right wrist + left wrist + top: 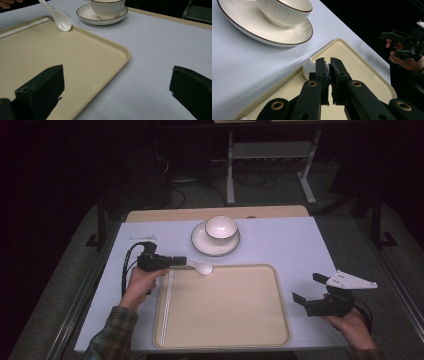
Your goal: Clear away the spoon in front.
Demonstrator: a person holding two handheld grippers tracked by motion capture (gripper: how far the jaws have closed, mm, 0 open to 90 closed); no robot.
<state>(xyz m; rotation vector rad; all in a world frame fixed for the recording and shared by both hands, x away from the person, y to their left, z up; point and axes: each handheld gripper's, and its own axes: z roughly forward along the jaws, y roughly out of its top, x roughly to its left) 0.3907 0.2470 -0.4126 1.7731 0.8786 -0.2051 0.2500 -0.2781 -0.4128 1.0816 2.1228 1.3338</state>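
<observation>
Left hand-held gripper [182,261] clamped on handle of white spoon [201,266], jaws pressed together around it in left gripper view. Spoon bowl resting at far left rim of beige tray [280,300], handle angled up and away toward the holding hand [142,280]. Right hand-held gripper [308,287] wide open, nothing between the jaws, held just off the tray's right edge over the pale surface [295,245]; right hand [352,325] beneath it, grey three-cornered plate on top. Tray nearest, flat on surface, a thin white rod [167,302] lying along its left inner edge. Beyond tray's far rim, near the spoon: white saucer [200,242] with dark rim line, white bowl [221,227] seated upright on it. Plaid sleeve [112,332] at lower left.
</observation>
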